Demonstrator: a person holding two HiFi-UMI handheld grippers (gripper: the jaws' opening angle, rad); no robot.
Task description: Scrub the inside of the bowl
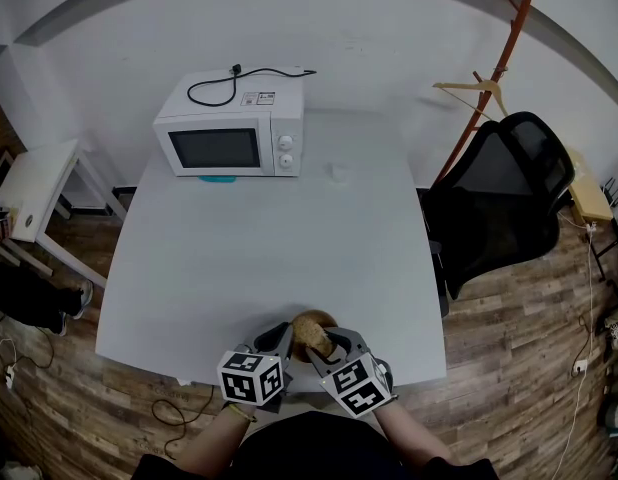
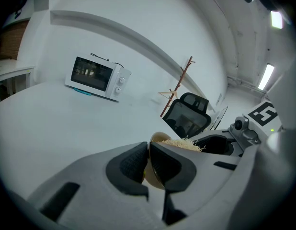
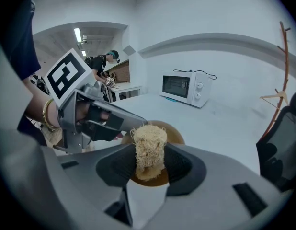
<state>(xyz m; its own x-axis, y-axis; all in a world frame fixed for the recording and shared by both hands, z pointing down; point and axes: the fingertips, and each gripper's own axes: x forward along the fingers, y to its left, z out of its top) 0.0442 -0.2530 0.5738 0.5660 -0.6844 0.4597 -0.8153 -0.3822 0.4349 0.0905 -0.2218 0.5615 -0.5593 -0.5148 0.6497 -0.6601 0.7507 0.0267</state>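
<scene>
Tan bowl (image 3: 176,134), rim tight between left gripper (image 2: 149,163) fingers; fibrous scrubber (image 3: 149,145) tight between right gripper (image 3: 149,169) fingers.

There are two hand-held grippers, the left (image 1: 285,336) and the right (image 1: 335,344), one bowl (image 1: 309,324), one fibre scrubber (image 3: 149,148), one microwave (image 1: 229,134), one desk (image 1: 259,253), one side table (image 1: 34,180), one office chair (image 1: 501,198) and one coat stand (image 1: 497,68).

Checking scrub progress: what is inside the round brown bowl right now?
The tan fibrous scrubber, clamped in the right gripper's jaws, reaches into the bowl. Bare brown inner wall shows beside it; scrubber and jaws cover the bottom.
</scene>
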